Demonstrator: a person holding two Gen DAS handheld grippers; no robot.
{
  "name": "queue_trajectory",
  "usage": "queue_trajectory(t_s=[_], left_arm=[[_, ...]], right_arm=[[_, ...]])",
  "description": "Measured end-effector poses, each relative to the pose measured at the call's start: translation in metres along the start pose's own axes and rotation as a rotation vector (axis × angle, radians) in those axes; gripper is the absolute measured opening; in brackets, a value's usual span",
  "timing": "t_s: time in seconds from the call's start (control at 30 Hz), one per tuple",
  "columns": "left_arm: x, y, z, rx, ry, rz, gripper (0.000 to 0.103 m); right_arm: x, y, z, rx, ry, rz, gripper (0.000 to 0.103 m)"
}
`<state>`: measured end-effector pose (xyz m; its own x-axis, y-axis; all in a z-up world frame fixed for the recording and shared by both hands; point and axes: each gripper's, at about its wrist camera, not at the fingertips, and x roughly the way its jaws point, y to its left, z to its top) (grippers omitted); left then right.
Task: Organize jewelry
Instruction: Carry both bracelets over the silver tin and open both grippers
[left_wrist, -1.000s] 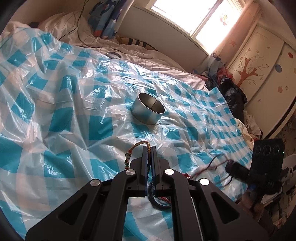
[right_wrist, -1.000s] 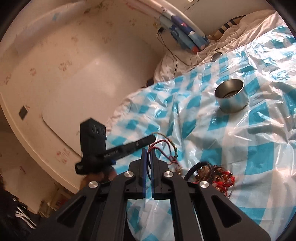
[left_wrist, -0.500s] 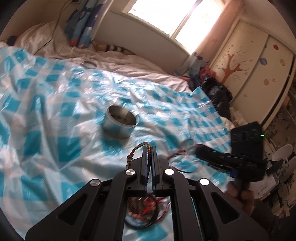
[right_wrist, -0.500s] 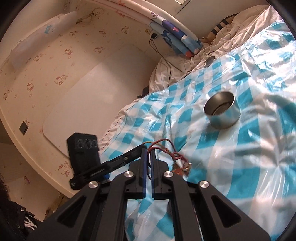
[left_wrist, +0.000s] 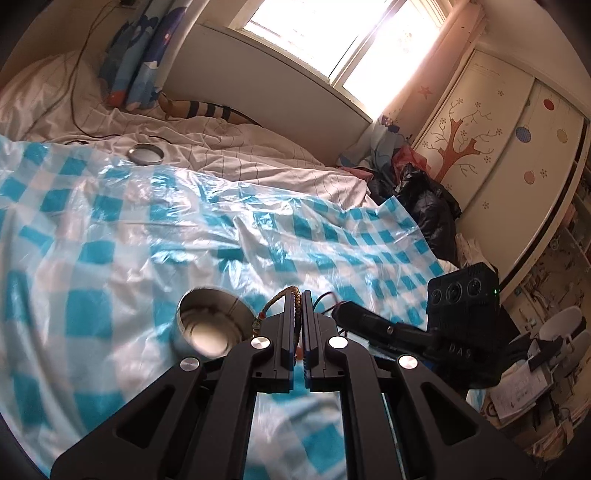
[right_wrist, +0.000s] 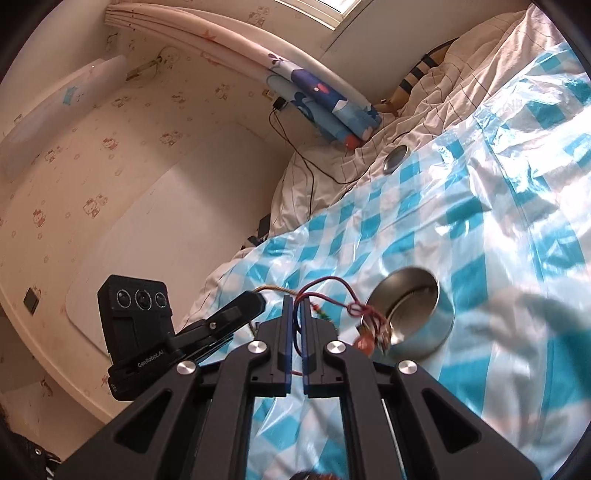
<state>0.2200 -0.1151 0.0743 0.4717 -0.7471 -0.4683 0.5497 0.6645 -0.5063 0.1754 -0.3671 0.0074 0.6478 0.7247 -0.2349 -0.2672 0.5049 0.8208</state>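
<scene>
Grippers in view number two, one per hand. The left gripper (left_wrist: 299, 295) is clenched on one braided bracelet (left_wrist: 275, 301), a brown-and-gold cord with small beads that arcs out from the left side of the closed fingertips. The right gripper (right_wrist: 296, 301) is clenched on one red cord bracelet (right_wrist: 332, 291); its loops rise from between the tips and trail to the right, ending in a knot and a small cluster of charms (right_wrist: 371, 332) hanging in the air at the near rim of the tin.

Both grippers are held above the bed, pointing slightly downward, close beside each other with their tips near together. In the left wrist view the right gripper (left_wrist: 341, 312) enters from the right; in the right wrist view the left gripper (right_wrist: 255, 299) enters from the left.

One round metal tin (right_wrist: 413, 314) stands upright and open on the blue-and-white checked plastic sheet (left_wrist: 110, 240), just beyond and below the tips. Whether it contains anything cannot be told.

One round metal lid (left_wrist: 145, 154) lies further off on the white bedding (left_wrist: 240, 147), just past the far edge of the sheet. One black cable (right_wrist: 306, 162) runs across the bedding near it. One folded blue curtain (right_wrist: 325, 107) hangs at the head of the bed, and one bright window (left_wrist: 332, 40) is behind.
</scene>
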Motion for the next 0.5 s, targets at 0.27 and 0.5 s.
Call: queue_trajectory(t_s=[0.27,0.5], left_arm=[[0.093,0.060,-0.003,-0.104,0.223,0.175,0.027],[0.060,0.063,0.000,-0.067,0.170,0.304,0.053]], right_arm=[[0.031,-0.029,0.024,0.007,0.018,-0.033,0.004],[0.070,-0.043,0.021,0.013,0.131,-0.083,0.005]])
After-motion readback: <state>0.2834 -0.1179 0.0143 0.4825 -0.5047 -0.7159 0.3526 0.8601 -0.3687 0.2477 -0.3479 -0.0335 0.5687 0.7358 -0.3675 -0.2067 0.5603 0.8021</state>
